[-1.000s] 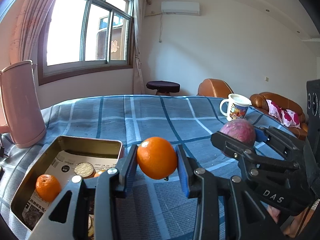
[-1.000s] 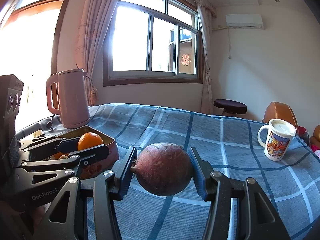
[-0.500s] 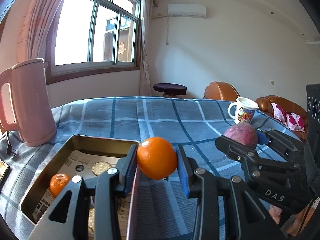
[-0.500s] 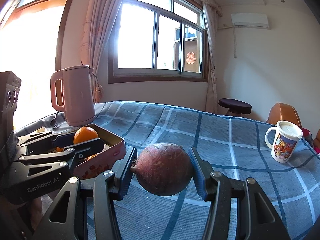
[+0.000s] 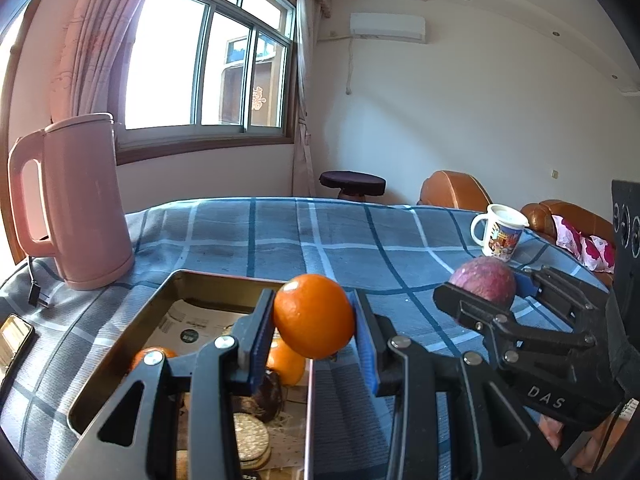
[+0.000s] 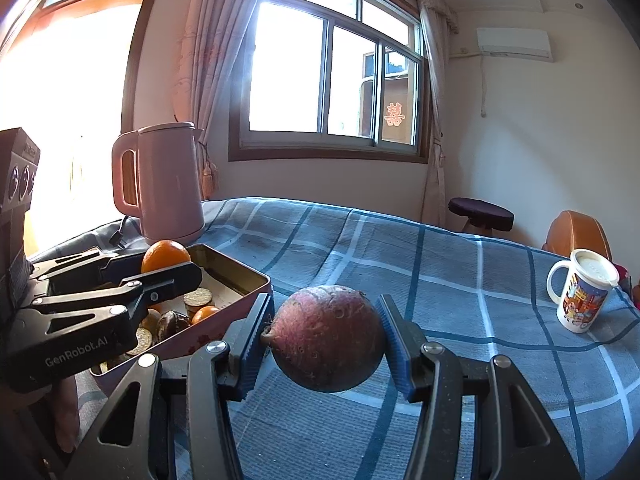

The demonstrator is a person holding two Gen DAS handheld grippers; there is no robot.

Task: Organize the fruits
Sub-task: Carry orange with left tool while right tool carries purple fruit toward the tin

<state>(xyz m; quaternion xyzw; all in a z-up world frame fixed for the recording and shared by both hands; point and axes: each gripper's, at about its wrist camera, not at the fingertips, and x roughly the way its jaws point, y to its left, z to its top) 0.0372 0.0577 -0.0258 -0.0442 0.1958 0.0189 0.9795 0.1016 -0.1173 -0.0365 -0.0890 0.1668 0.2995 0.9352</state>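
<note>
Fruit is gripped in both grippers above a blue checked tablecloth [image 5: 320, 236]. An orange [image 5: 314, 316] is clamped between the blue pads of the left gripper [image 5: 314, 334], above the right edge of an open metal tin [image 5: 120, 340] at the near left of the table. Inside the tin, two more oranges [image 5: 286, 362], a dark round fruit [image 6: 173, 322] and round biscuits [image 5: 250, 438] are seen on printed paper. A reddish-purple round fruit [image 6: 326, 338] is clenched in the right gripper [image 6: 324, 344], held over the cloth just right of the tin. A pink kettle [image 5: 76, 200] stands at the far left behind the tin, and a printed mug [image 6: 582, 296] sits at the far right.
</note>
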